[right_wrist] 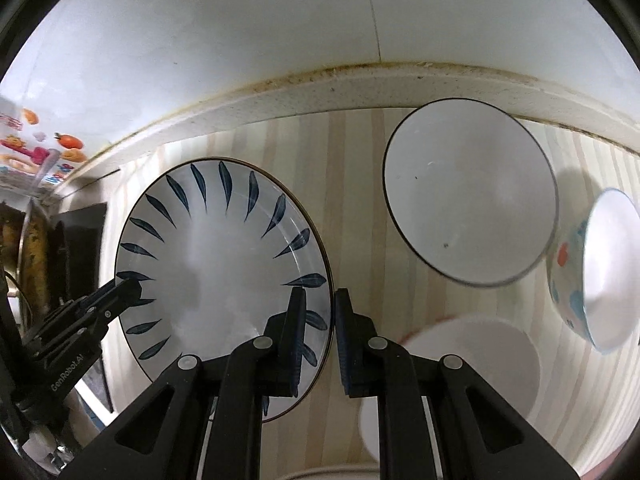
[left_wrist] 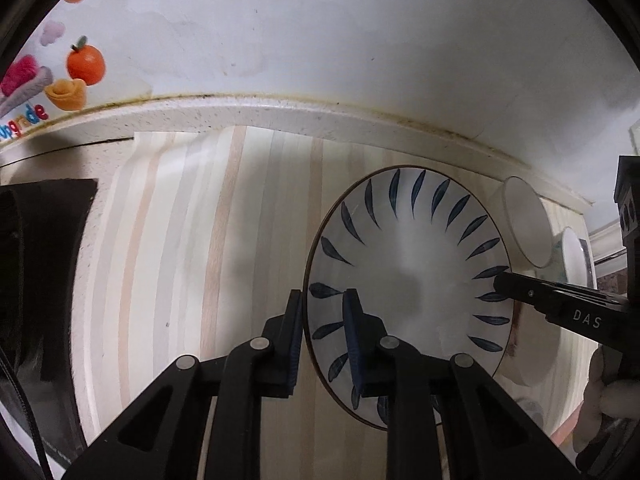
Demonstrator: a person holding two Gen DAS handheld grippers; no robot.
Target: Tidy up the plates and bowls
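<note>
- leaf-pattern plate (left_wrist: 408,280) (right_wrist: 224,272): white, with dark blue leaf strokes round the rim and a thin dark edge; sits over the striped tabletop (left_wrist: 192,240) (right_wrist: 352,184), held at both sides. whether it rests on the surface or is raised cannot be told.
- left tool (left_wrist: 326,332): fingers straddle the plate's left rim, one pad outside, one over the plate face; gap narrow, closed onto the rim.
- right tool (right_wrist: 320,336): fingers straddle the plate's right rim, one over the face, one outside; gap narrow, gripping the rim. seen in the left view reaching in from the right (left_wrist: 560,304).
- plain white bowl (right_wrist: 468,192) (left_wrist: 526,224): dark rim line, near the back ledge, right of the plate and apart from it.
- patterned bowl (right_wrist: 596,272) (left_wrist: 574,256): blue and orange marks outside, white inside, just beside the plain bowl at the far right.
- white dish (right_wrist: 476,360): red-tinged rim, near edge of the tabletop, partly hidden behind the right tool.
- fruit sticker (left_wrist: 84,64) (right_wrist: 68,142): on the wall, upper left.
</note>
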